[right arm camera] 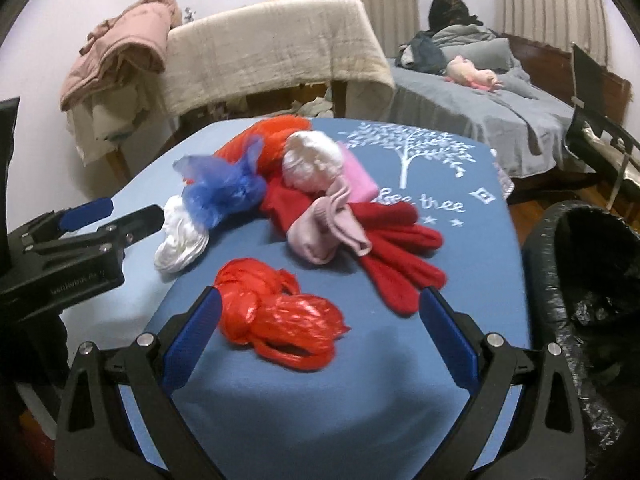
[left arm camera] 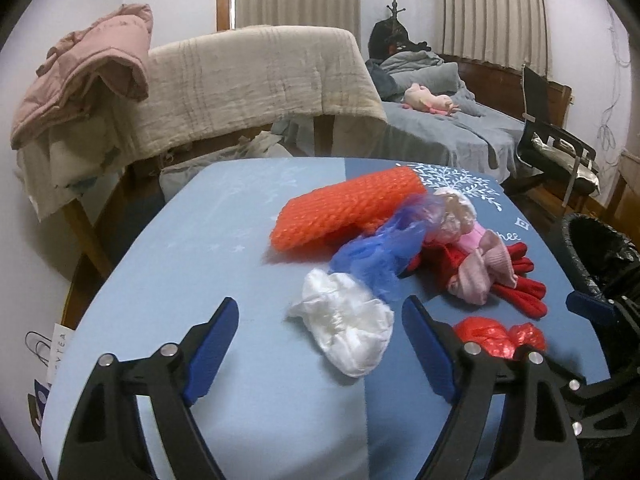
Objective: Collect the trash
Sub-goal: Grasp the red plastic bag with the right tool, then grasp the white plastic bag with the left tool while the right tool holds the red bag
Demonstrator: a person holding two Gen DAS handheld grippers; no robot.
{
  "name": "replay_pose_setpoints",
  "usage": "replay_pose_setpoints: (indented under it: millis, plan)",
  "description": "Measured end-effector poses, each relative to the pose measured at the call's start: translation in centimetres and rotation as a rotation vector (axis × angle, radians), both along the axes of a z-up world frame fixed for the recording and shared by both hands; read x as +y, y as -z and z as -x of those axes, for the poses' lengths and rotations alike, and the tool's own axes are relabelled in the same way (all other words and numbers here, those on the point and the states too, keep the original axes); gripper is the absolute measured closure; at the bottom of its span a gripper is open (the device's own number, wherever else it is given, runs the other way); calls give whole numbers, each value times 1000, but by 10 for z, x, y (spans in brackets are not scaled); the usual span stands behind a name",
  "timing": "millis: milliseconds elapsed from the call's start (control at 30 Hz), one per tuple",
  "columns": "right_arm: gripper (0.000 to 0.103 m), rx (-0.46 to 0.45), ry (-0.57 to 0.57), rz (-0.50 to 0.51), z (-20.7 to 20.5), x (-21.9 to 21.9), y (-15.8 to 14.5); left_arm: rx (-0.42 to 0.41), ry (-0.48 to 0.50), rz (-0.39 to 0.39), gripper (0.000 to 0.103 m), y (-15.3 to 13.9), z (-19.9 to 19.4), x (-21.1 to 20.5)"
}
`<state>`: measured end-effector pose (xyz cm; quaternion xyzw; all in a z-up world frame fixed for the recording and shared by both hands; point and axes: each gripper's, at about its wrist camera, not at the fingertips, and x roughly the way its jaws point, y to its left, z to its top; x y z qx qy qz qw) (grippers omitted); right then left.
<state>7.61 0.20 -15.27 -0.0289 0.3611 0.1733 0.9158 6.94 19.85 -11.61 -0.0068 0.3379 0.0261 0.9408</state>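
Between the wide-apart jaws of the left gripper (left arm camera: pixel 320 322) lies a crumpled white plastic bag (left arm camera: pixel 346 326) on the blue tabletop (left arm camera: pixel 180 248); the right gripper (right arm camera: pixel 320 312), jaws equally apart, brackets a crumpled red plastic bag (right arm camera: pixel 280 322), a black-lined bin (right arm camera: pixel 588 300) just right.

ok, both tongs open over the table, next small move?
Probably ease the right tongs forward and close on the red plastic bag: it already sits between the open fingers, and the black-lined bin stands just to its right.
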Motion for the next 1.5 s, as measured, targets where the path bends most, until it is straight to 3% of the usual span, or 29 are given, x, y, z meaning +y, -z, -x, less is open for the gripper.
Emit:
replay_pose_setpoints:
  millis: [133,300,433,567,867,967,1033,1233,1300,1500]
  plan:
    - [9,19,-26,23,-2,11,6,11,-13,13,21,3,-1,10]
    - [31,79,-83,25,-8,21,17,19,-12,17,21,6,-2,14]
    - [59,101,-146,2,-6,26,18,31,-5,17,21,9,-4,14]
    - [73,106,-168,-38,-5,23,14,40,4,12,21,11,-5,11]
    - [77,46,-110,-60,-7,-1,-4,77,32,16,31,19,-19,-2]
    - [77,30,-99,-65,-9,-8,-9,109,61,46,48,26,-26,-4]
    - [77,19,-95,-63,-10,-11,-11,121,100,69,69,29,-28,-7]
    - [77,-1,-83,-77,-10,-17,-19,98,122,77,95,22,-23,-13]
    - [77,-12,-81,-83,-9,-18,-22,79,116,98,100,14,-18,-9]
    - [77,-38,-75,-101,-5,-25,-33,31,116,107,101,-5,-7,-11]
